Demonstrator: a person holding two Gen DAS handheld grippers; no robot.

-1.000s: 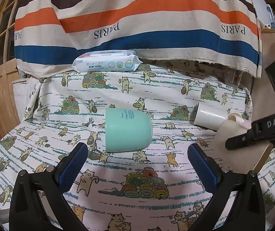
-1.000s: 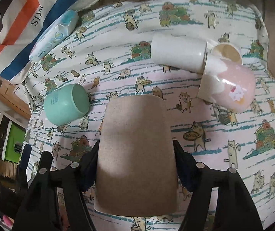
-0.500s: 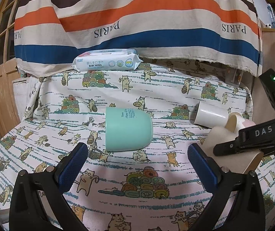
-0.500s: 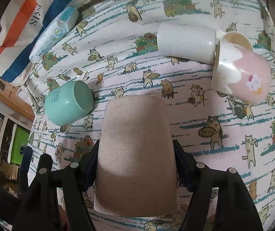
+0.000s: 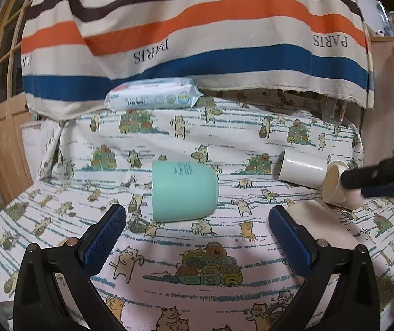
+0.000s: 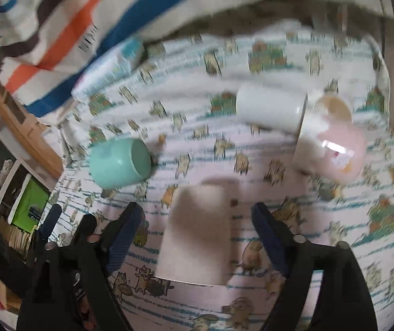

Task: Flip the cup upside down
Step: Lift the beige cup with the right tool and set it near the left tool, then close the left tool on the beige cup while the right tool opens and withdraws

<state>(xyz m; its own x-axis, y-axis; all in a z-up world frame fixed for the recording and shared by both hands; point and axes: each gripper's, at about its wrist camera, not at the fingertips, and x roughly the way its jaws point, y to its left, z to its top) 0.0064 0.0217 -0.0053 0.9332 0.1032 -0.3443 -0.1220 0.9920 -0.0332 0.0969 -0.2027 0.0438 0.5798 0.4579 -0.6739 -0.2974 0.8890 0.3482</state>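
A beige cup (image 6: pixel 197 231) stands upside down on the cat-print cloth, between the fingers of my right gripper (image 6: pixel 194 220), which is open with gaps on both sides. In the left wrist view the same cup (image 5: pixel 307 215) shows at the right. A teal cup (image 5: pixel 183 190) lies on its side just ahead of my open, empty left gripper (image 5: pixel 197 220); it also shows in the right wrist view (image 6: pixel 119 162). A white cup (image 6: pixel 271 109) and a pink cup (image 6: pixel 332 151) lie on their sides at the far right.
A pack of baby wipes (image 5: pixel 153 98) lies at the back under a striped cloth (image 5: pixel 197 27). A wooden door (image 5: pixel 1 115) stands at the left. The table's right edge is by a brown cabinet (image 5: pixel 384 110). The right wrist view is motion-blurred.
My right gripper lowered the beige cup to the cloth, opened and let it go; the cup now stands free. The left gripper has not moved.
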